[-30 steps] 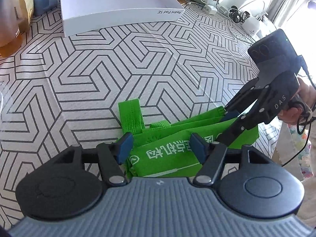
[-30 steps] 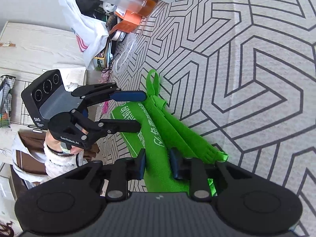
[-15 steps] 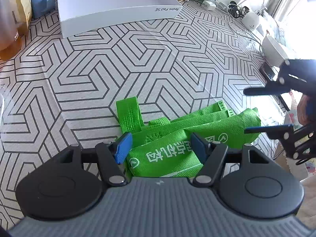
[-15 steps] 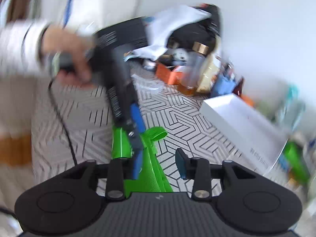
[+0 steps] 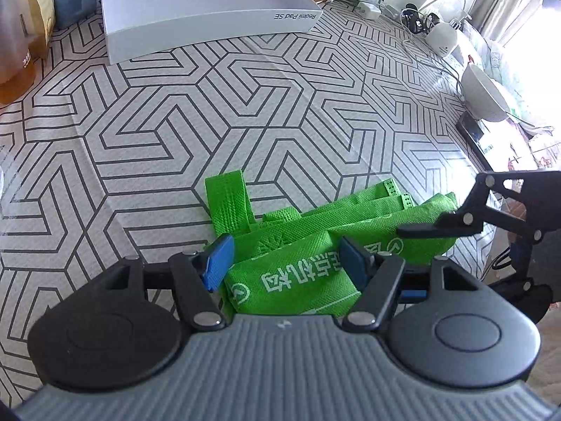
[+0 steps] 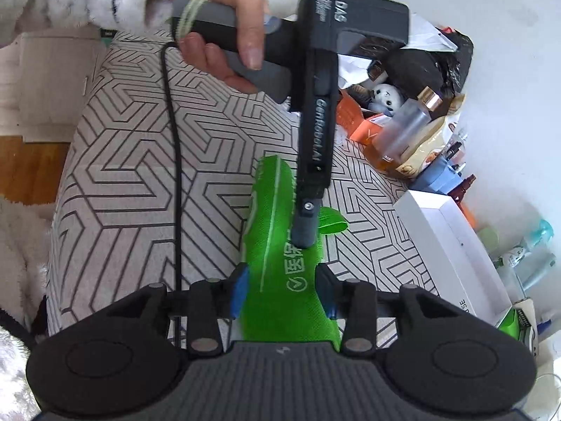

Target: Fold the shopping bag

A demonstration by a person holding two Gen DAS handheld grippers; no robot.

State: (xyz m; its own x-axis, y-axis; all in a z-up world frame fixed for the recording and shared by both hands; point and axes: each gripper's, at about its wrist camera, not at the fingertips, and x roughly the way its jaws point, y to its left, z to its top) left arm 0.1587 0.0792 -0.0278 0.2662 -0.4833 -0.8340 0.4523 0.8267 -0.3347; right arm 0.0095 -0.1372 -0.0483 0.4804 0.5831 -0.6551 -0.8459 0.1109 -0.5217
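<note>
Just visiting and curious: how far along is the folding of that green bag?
Done: the green bag lies folded into a narrow strip on the table. In hand: both grippers' fingers straddle it, left gripper and right gripper, just opening. Left: folding the strip shorter, handles included.
</note>
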